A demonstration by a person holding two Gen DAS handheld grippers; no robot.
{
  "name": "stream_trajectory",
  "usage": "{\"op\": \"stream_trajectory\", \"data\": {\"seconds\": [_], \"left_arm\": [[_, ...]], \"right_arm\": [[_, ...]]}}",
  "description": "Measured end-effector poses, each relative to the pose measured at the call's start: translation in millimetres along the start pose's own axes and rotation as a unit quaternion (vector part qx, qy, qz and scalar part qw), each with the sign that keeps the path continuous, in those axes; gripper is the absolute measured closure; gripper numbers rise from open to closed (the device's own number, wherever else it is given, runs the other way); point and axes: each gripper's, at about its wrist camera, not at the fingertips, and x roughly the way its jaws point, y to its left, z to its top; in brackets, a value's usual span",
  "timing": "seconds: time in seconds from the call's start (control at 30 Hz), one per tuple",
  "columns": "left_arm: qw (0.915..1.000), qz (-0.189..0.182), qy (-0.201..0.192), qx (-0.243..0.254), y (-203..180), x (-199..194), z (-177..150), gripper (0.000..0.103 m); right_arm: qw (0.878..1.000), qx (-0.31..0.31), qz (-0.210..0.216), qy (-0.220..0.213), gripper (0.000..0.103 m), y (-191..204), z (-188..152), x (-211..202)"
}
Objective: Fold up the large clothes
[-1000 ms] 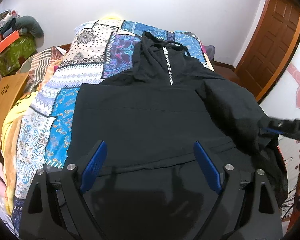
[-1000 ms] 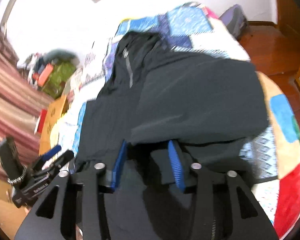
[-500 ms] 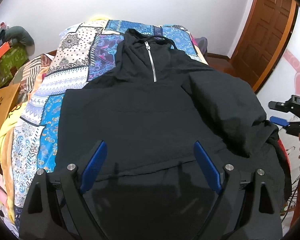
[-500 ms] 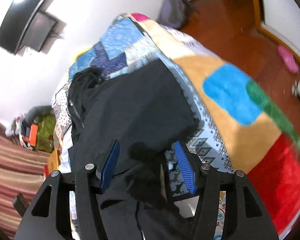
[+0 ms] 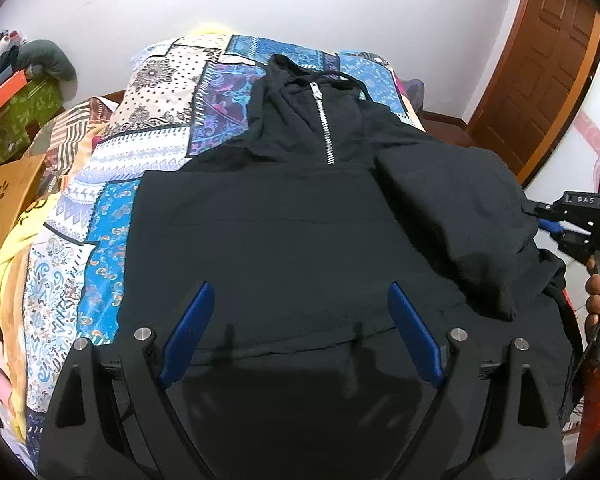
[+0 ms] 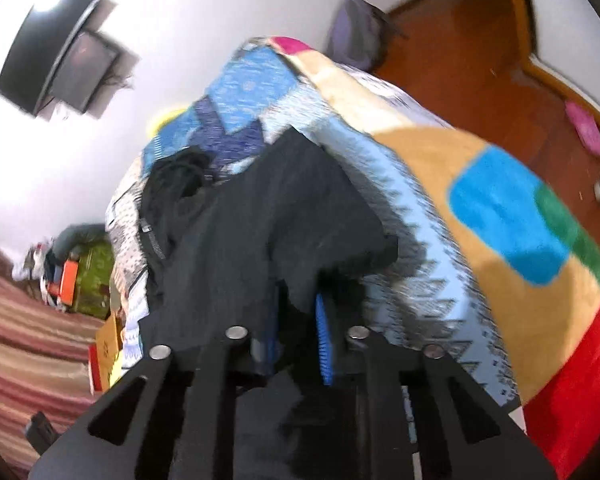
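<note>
A black hooded jacket with a silver zipper lies face up on the patchwork bed cover. Its right sleeve is folded in over the body. My left gripper is open and empty, hovering over the jacket's hem. My right gripper is shut on the edge of the black sleeve at the bed's right side; it also shows in the left wrist view, held by a hand.
A wooden door stands at the right. Boxes and clutter sit left of the bed. A wall-mounted screen hangs above the headboard. A pink slipper lies on the wooden floor.
My right gripper has moved to the bed's right side and closed on the sleeve edge. My left gripper has stayed open over the hem with a slight shift in view.
</note>
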Motion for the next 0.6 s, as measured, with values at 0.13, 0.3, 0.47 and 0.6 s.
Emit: {"op": "stream_trajectory", "data": {"seconds": [0.13, 0.3, 0.47, 0.6], "left_arm": [[0.9998, -0.001, -0.010, -0.014, 14.4, -6.9, 1.5, 0.015], [0.9992, 0.005, -0.027, -0.028, 34.1, -20.9, 1.1, 0.015], [0.9975, 0.020, -0.043, -0.052, 64.7, -39.7, -2.1, 0.015], [0.9953, 0.032, -0.043, -0.080, 92.1, -48.2, -8.9, 0.015]], "right_arm": [[0.998, -0.060, 0.000, -0.009, 0.094, 37.7, -1.3, -2.1], [0.992, -0.127, 0.029, 0.005, 0.095, 95.9, -13.2, 8.8], [0.978, -0.193, 0.061, 0.055, 0.095, 156.4, -47.3, 41.4], [0.958, -0.255, 0.070, 0.110, 0.094, 194.3, -84.8, 69.9]]}}
